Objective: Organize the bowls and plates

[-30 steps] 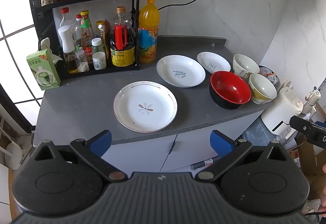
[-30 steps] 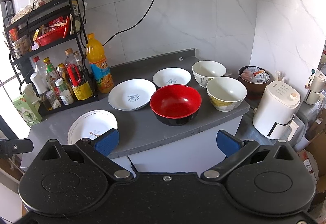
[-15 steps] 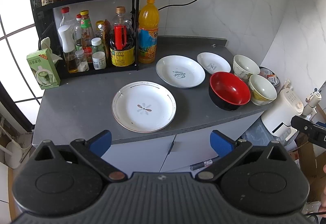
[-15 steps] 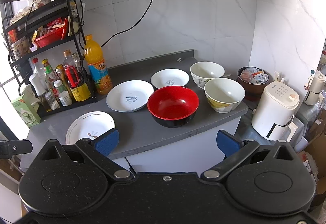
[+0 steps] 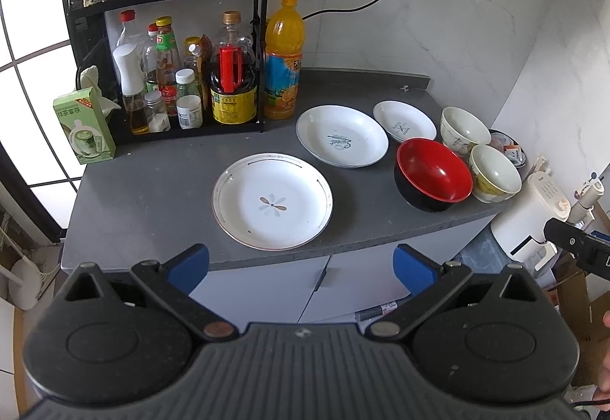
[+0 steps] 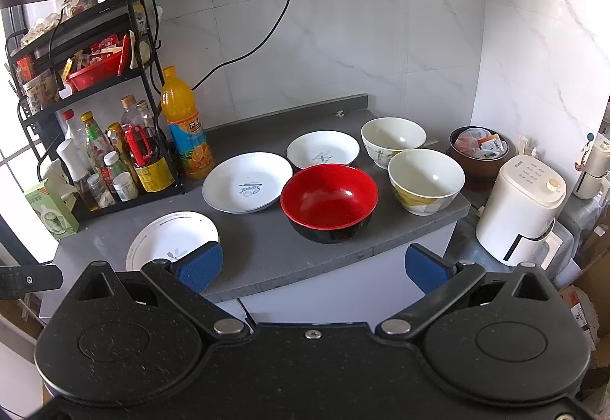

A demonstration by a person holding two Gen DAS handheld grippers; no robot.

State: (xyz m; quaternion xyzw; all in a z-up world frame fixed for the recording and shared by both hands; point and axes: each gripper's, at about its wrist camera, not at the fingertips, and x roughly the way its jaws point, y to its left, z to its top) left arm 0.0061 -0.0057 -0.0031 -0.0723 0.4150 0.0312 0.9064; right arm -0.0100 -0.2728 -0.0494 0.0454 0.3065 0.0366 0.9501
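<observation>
Altogether 3 plates, 3 bowls.

- The left gripper, its blue-padded jaws wide apart and empty, sits slightly closer to the grey stone countertop than a second ago: the white flower-patterned plate lies a little nearer the middle of the left wrist view.
- The right gripper, also spread and empty, drifts a touch rightward and forward: the red-and-black bowl and the white air fryer slide slightly left in the right wrist view.
</observation>
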